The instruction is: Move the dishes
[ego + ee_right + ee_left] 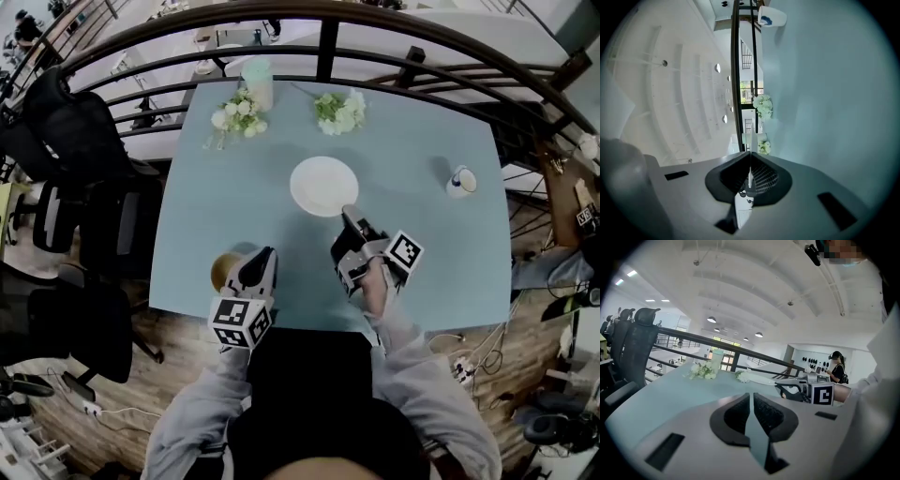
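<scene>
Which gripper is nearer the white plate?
Right. The right gripper grips the white plate by its near rim; the left gripper hovers apart, off its near left side.

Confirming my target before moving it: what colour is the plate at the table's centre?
The plate is plain white, clearest in the head view.

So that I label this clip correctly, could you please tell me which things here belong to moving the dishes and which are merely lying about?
Belong to the job: white plate, its rim in the right gripper's shut jaws; tan bowl, partly hidden by the left gripper; probably the white-and-blue cup.
Just lying about: flower bunches; pale tumbler; black office chairs.
</scene>
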`<state>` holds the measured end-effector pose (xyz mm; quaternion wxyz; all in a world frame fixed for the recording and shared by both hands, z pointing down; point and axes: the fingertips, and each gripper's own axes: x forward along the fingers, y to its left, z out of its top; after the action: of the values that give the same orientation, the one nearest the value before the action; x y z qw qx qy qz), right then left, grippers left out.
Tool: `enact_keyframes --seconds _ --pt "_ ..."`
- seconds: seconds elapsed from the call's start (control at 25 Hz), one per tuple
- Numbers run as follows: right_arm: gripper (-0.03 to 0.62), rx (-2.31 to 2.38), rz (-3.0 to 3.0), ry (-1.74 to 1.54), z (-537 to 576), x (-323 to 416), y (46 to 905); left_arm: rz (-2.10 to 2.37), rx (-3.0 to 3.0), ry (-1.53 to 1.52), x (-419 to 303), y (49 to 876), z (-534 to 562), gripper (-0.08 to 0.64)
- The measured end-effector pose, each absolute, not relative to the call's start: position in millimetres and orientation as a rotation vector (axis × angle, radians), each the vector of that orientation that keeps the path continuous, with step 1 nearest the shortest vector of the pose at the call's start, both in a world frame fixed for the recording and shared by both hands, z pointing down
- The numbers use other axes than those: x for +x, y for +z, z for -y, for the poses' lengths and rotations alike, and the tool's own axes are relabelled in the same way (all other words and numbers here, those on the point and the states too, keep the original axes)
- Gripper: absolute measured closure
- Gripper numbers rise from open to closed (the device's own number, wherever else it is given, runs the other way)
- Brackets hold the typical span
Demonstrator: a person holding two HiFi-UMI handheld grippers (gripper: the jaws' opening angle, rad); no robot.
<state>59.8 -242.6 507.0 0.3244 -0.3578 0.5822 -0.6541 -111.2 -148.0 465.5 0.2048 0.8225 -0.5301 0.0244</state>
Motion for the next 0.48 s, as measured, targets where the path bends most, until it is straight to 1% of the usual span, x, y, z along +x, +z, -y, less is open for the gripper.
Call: enact_keyframes --seconds 0.48 --pt "0.574 -0.985 -1.511 -1.633 196.2 133.5 515.6 1.406 2.355 0.057 -61.4 459.8 141.8 0.522"
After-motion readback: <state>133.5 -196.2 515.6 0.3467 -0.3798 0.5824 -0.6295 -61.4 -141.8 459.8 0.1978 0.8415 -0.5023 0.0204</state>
